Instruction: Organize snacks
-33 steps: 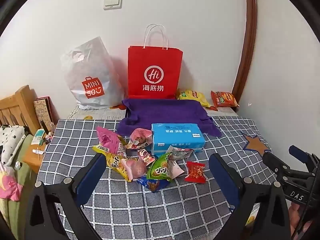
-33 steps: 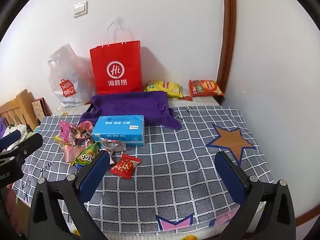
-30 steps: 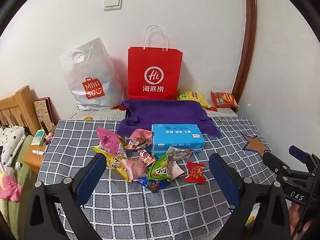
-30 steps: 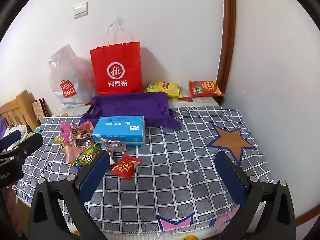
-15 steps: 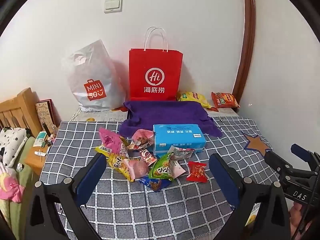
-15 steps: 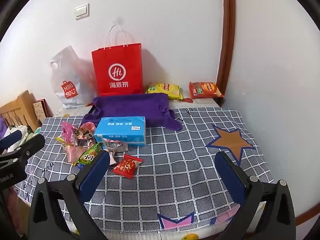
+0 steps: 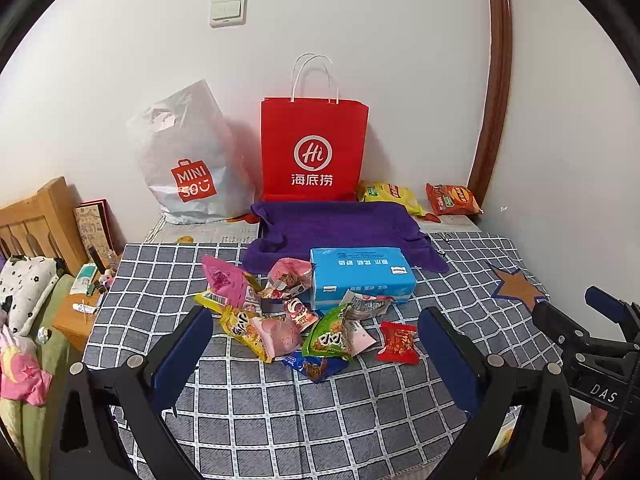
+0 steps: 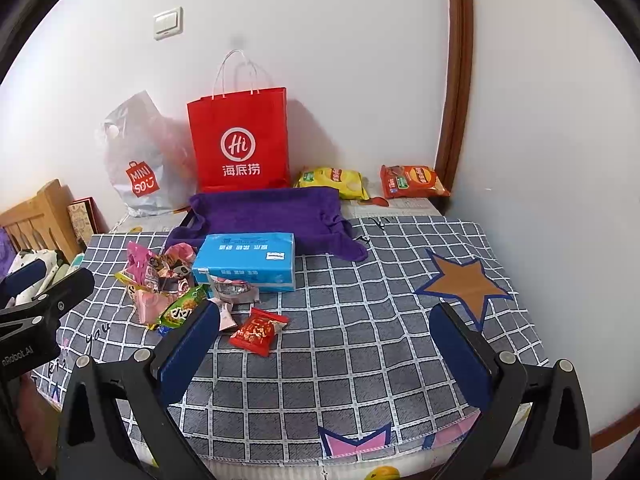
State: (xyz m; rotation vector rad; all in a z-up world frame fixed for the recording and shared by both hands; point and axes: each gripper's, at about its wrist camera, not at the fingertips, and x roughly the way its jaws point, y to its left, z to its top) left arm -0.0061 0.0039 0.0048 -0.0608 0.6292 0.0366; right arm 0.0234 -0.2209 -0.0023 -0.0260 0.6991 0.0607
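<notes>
A heap of small snack packets point(image 7: 280, 312) point(image 8: 164, 284) lies on the checked tablecloth in front of a blue tissue pack point(image 7: 360, 276) point(image 8: 246, 260). A small red packet point(image 7: 398, 342) point(image 8: 258, 330) lies apart to the right of the heap, beside a green one point(image 7: 326, 334) point(image 8: 180, 308). A purple cloth-lined tray point(image 7: 340, 224) point(image 8: 272, 212) sits behind the tissue pack. My left gripper point(image 7: 316, 344) hovers open above the near side of the heap, nothing between its fingers. My right gripper point(image 8: 328, 336) hangs open over bare cloth right of the red packet.
A red paper bag point(image 7: 314, 148) point(image 8: 240, 140) and a grey plastic bag point(image 7: 188, 164) point(image 8: 136, 164) stand against the back wall. Yellow point(image 7: 386, 194) point(image 8: 332, 178) and orange point(image 7: 452, 198) point(image 8: 412, 180) chip bags lie at the back right. A wooden headboard point(image 7: 36, 220) and bedding border the left.
Both views have shifted slightly, as if the grippers rose and drew back a little. Nothing on the table has moved, and both grippers stay open.
</notes>
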